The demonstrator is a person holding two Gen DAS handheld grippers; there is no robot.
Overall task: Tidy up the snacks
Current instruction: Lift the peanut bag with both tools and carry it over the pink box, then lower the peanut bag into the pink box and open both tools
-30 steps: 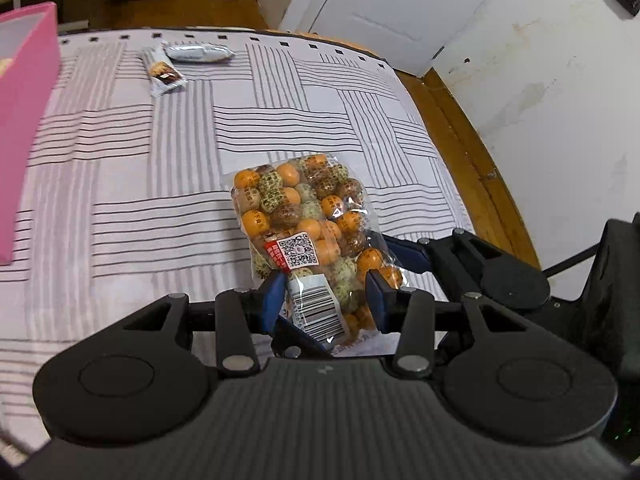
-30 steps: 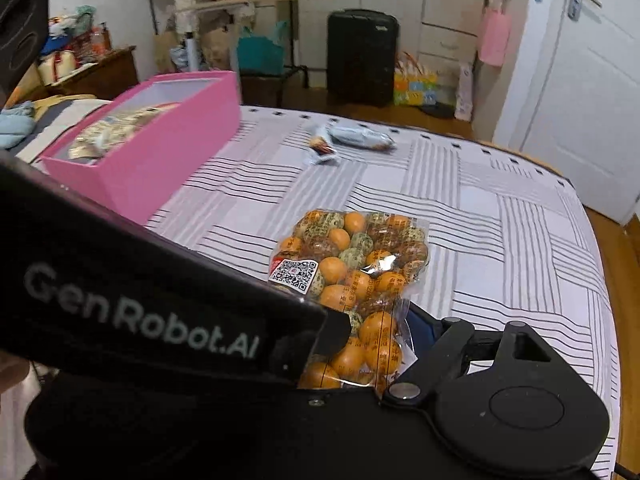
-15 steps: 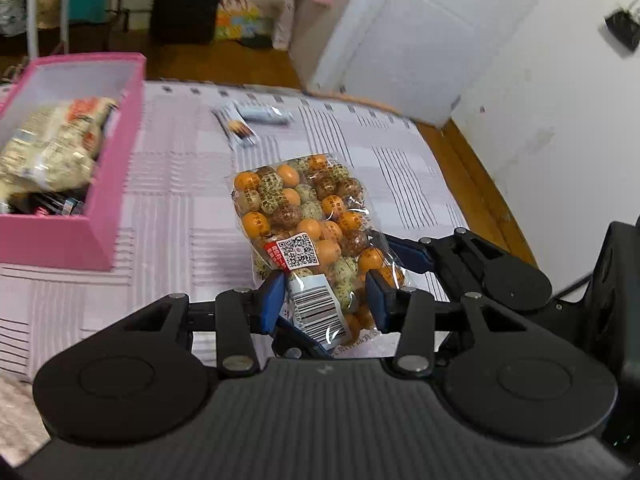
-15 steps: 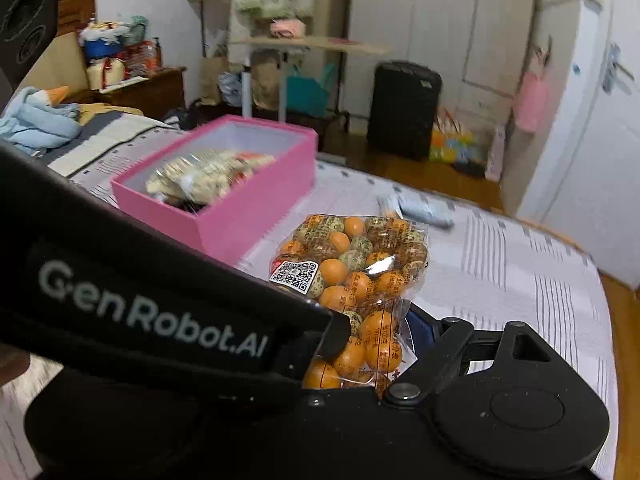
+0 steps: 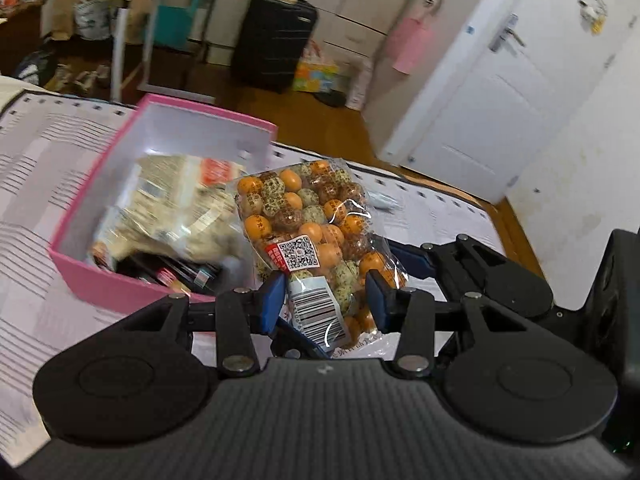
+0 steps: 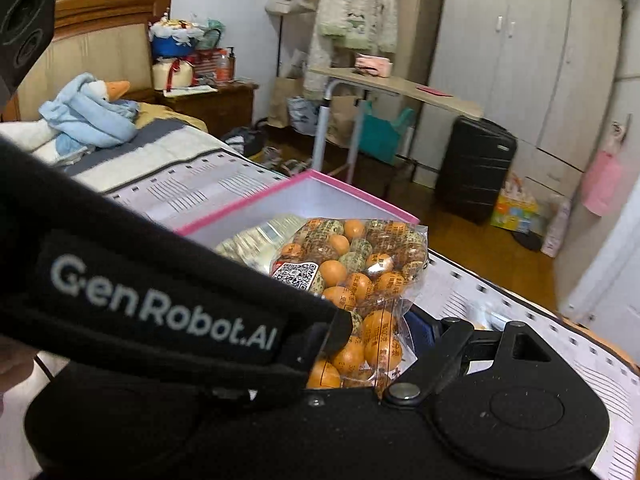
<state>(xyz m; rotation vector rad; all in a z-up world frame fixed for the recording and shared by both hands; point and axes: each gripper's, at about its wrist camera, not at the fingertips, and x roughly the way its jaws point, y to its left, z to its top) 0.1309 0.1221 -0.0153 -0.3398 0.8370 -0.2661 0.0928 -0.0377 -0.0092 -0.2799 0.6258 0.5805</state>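
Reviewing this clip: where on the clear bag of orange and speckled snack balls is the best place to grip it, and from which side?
Grip the snack bag at its flat sealed end near the barcode label, coming from that end along its length. There the film is thin and flat, while the body bulges with loose balls. The left tongs straddle that end, and the bag hangs toward the pink box.

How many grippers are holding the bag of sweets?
2. The left gripper clamps the bag of sweets at its barcode end. The right gripper grips that same lower end from the right side.
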